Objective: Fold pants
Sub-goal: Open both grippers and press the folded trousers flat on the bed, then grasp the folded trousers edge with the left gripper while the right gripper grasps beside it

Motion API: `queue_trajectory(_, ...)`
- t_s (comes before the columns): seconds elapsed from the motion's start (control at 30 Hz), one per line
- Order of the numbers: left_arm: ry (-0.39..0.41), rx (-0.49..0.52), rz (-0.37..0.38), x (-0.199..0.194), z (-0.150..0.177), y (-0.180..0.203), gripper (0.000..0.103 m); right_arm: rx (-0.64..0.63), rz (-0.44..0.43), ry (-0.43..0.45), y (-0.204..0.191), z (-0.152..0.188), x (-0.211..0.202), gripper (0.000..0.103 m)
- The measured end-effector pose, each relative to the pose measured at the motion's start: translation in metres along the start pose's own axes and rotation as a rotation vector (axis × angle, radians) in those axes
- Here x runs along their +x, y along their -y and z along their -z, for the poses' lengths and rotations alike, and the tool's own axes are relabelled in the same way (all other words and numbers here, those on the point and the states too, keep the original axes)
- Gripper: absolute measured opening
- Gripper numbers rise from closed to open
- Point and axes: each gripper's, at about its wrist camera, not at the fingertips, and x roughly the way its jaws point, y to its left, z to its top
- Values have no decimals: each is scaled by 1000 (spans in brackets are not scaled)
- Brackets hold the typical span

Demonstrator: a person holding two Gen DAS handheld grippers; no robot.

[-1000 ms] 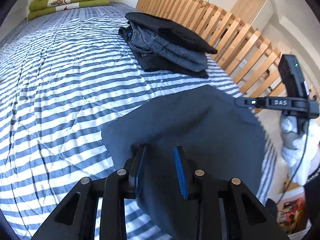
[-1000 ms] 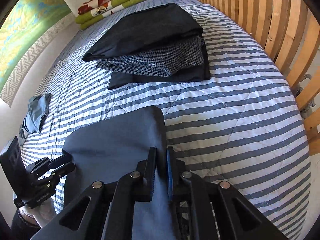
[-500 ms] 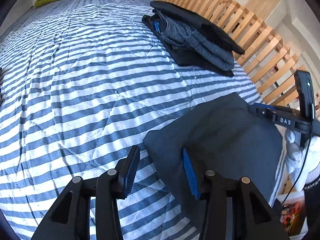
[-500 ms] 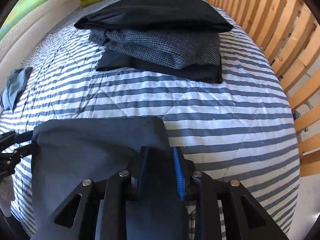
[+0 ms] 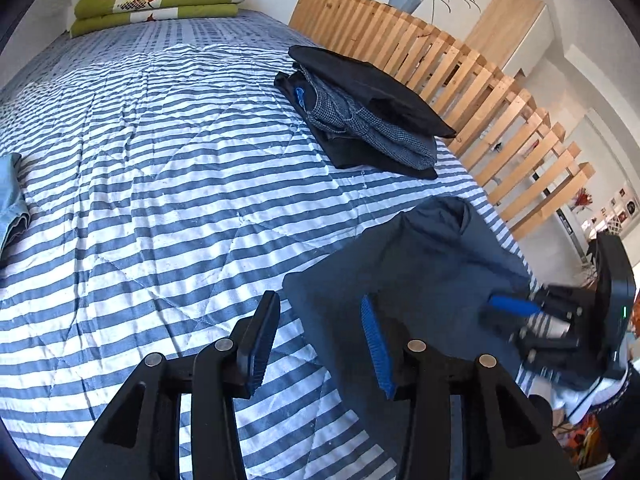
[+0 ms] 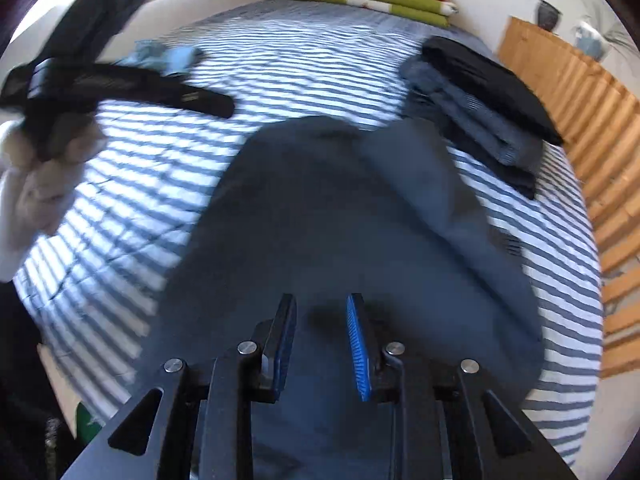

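The dark grey-blue pants (image 5: 420,272) lie folded on the striped bedspread (image 5: 160,200) near its right edge, with the far corner rumpled. My left gripper (image 5: 320,320) is open above their left edge, one finger over cloth and the other over stripes, holding nothing. My right gripper (image 5: 520,312) shows blurred over the pants' right side. In the right wrist view the right gripper (image 6: 320,320) hovers with its jaws apart above the pants (image 6: 340,220), gripping no cloth. The left gripper (image 6: 120,80) and a white-gloved hand (image 6: 40,168) are at the upper left.
A stack of folded dark clothes (image 5: 368,120) sits further up the bed beside the wooden slat rail (image 5: 480,92). Folded green and red blankets (image 5: 160,0) lie at the head. A light blue garment (image 5: 12,200) rests at the left edge.
Both grippers have let go of the pants and opened. The left one drew off to the pants' left edge. The right one swung fast across the pants and rolled.
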Motion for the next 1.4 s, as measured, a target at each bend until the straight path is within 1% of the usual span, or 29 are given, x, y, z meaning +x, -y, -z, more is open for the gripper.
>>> queue_trajectory(0.07, 10, 2, -6, -2, 2, -1, 45, 139, 73, 3, 49, -2, -2, 23)
queue_trajectory(0.13, 24, 1, -15, -7, 2, -2, 45, 311, 121, 39, 101, -3, -19, 24)
queue_trajectory(0.17, 33, 4, -13, -9, 2, -1, 45, 378, 148, 51, 118, -2, -26, 25)
queue_trajectory(0.2, 36, 4, -12, -12, 1, -1, 45, 411, 145, 70, 129, -3, -35, 25)
queue_trajectory(0.23, 43, 2, -15, -15, -1, -2, 45, 406, 127, 92, 131, -5, -44, 25)
queue_trajectory(0.27, 44, 4, -15, -17, -2, -1, 45, 375, 99, 109, 127, -10, -49, 25)
queue_trajectory(0.3, 42, 10, -13, -19, -4, -1, 45, 327, 43, 118, 118, -16, -50, 27)
queue_trajectory(0.33, 43, 17, -19, -22, -5, 0, 45, 293, 4, 111, 109, -25, -45, 29)
queue_trajectory(0.4, 43, 40, -44, -27, -6, -1, 45, 260, -65, 87, 93, -33, -36, 29)
queue_trajectory(0.47, 16, 53, -78, -24, -8, -5, 45, 204, -174, 51, 63, -40, -21, 29)
queue_trajectory(0.5, -3, 45, -82, -19, -9, -8, 42, 172, -236, 35, 46, -38, -19, 29)
queue_trajectory(0.53, -28, 29, -72, -11, -9, -12, 40, 137, -301, 18, 26, -35, -15, 29)
queue_trajectory(0.6, -75, 4, -48, 5, -8, -17, 39, 61, -373, -7, -16, -24, -11, 29)
queue_trajectory(0.7, -105, -18, -10, 27, -6, -16, 38, -20, -412, -64, -57, -17, 6, 29)
queue_trajectory(0.73, -110, -13, -10, 34, -6, -13, 38, -41, -413, -87, -66, -12, 11, 29)
queue_trajectory(0.77, -110, 1, -28, 40, -7, -10, 38, -55, -408, -106, -71, -7, 15, 29)
queue_trajectory(0.87, -121, 68, -167, 59, -10, -3, 38, -85, -369, -147, -75, 10, 21, 29)
queue_trajectory(0.9, -122, 80, -200, 61, -11, -3, 38, -82, -371, -152, -73, 14, 19, 29)
queue_trajectory(0.93, -122, 79, -211, 59, -12, -5, 38, -77, -388, -158, -72, 17, 15, 29)
queue_trajectory(1.0, -91, 45, -202, 44, -14, -12, 39, -91, -418, -168, -70, 24, 0, 29)
queue_trajectory(1.03, -70, 28, -203, 31, -14, -16, 39, -100, -419, -156, -67, 29, -11, 29)
queue_trajectory(1.1, -42, -3, -204, 9, -11, -25, 39, -80, -412, -100, -52, 37, -37, 29)
queue_trajectory(1.17, -34, -47, -179, -12, -4, -31, 39, -3, -387, -42, -23, 44, -59, 30)
queue_trajectory(1.2, -31, -57, -171, -20, 2, -31, 39, 44, -359, -15, -6, 46, -66, 31)
queue_trajectory(1.3, -42, -68, -151, -38, 20, -22, 40, 204, -250, 116, 58, 55, -85, 36)
queue_trajectory(1.37, -52, -84, -116, -45, 30, -13, 47, 262, -197, 146, 94, 55, -86, 45)
queue_trajectory(1.4, -58, -102, -90, -46, 34, -8, 51, 283, -174, 144, 111, 54, -85, 49)
